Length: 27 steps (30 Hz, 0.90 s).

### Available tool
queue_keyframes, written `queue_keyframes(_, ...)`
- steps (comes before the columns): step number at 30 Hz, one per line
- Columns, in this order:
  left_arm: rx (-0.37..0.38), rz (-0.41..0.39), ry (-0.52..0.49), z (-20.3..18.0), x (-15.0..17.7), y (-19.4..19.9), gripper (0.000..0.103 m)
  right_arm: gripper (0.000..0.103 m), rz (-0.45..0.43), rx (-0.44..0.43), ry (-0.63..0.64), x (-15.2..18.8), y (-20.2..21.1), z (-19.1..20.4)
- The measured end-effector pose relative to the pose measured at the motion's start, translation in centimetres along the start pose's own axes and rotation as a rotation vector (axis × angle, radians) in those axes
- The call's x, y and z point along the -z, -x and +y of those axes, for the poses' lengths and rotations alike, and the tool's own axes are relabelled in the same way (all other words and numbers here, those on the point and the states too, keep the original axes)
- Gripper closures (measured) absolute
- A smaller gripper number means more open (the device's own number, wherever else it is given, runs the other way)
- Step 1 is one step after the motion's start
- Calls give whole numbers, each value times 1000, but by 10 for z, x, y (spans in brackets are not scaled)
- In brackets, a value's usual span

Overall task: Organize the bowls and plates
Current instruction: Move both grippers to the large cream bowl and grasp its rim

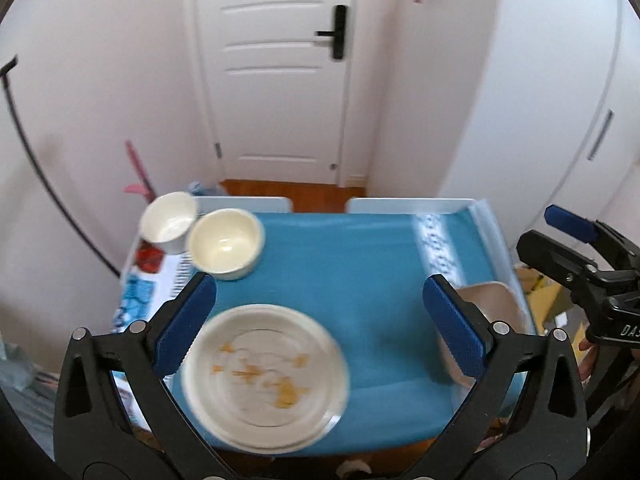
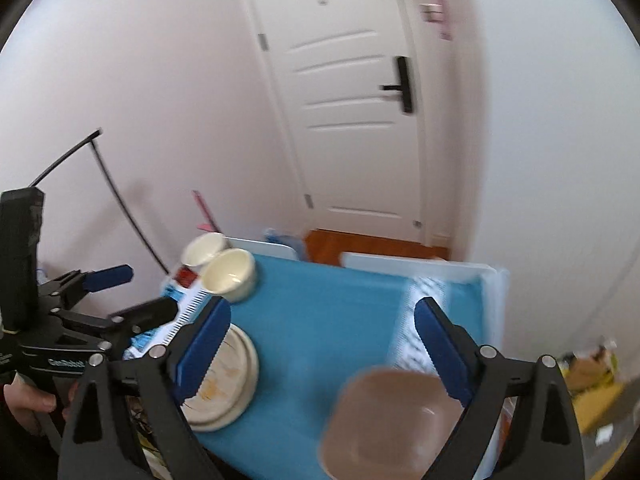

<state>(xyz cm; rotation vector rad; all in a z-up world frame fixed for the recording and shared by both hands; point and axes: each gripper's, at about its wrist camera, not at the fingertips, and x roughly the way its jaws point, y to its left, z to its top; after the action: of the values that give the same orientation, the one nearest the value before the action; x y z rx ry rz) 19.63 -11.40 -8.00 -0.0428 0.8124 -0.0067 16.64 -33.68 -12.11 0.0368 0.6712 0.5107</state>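
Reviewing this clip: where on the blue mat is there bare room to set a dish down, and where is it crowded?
Bare blue mat runs through the middle, bordered by the cream bowl at far left, the stacked plates at near left and the brown square dish at near right. The far-left corner is crowded: the white bowl touches the cream one.

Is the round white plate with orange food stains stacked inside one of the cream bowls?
No, the round white stained plate lies flat on the blue tablecloth, apart from both cream bowls at the far left corner.
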Motion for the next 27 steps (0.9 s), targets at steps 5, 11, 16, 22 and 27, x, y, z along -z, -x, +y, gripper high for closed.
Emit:
queue_keyframes(5,-53,34,46,65,-6,-15,0,6,59,-24,47,-20,-47,43)
queue_keyframes(11,-41,89,125,142,-12,-49,0,5,141,24,39,-40,-109,81)
queue_keyframes(16,16,172,222,196,-15,-98,1,5,267,17,1,-52,-177,91)
queue_keyframes(22,139,310,301,221,-7,-177,34,14,417,-37,-59,-47,-261,97)
queue_keyframes(27,209,392,294,218,3,-225,57,48,526,-70,-121,-25,-311,95)
